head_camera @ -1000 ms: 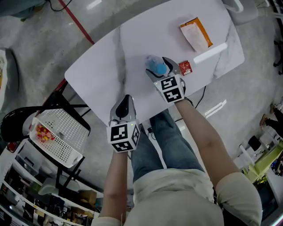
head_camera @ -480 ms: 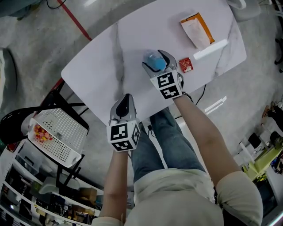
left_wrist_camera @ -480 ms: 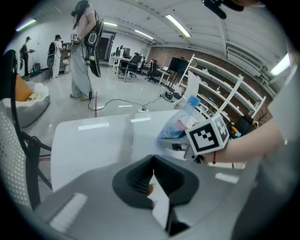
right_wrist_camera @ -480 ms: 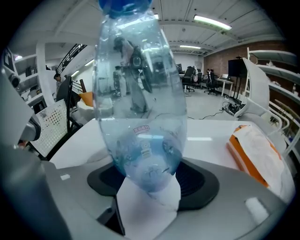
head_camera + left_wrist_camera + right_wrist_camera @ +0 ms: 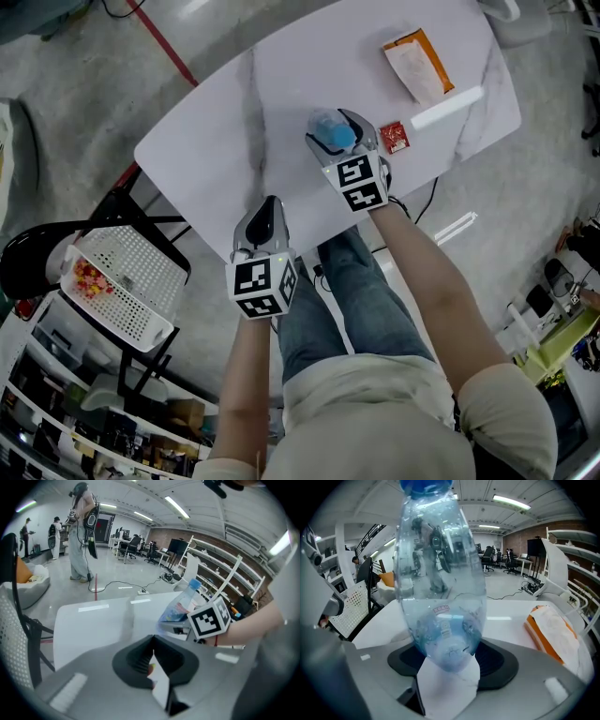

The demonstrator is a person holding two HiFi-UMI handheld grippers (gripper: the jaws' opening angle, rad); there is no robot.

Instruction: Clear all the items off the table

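A clear plastic bottle [image 5: 328, 134] with a blue cap stands between the jaws of my right gripper [image 5: 339, 127] near the table's middle. Those jaws have just been closing and now press on its sides. In the right gripper view the bottle [image 5: 438, 583] fills the picture, its base just above the right gripper [image 5: 447, 658]. My left gripper [image 5: 267, 208] hovers at the near edge of the white table [image 5: 216, 141], shut with nothing in it. From the left gripper [image 5: 152, 641] I see the bottle [image 5: 180, 606] off to the right.
An orange and white packet [image 5: 415, 66] lies at the table's far right, with a white strip [image 5: 445, 110] and a small red packet [image 5: 393, 141] nearer. A white perforated basket [image 5: 122, 281] sits on a black chair to the left of the table.
The right gripper's jaws have drawn in on the bottle, and gripper and bottle have shifted slightly. The left gripper has kept still.
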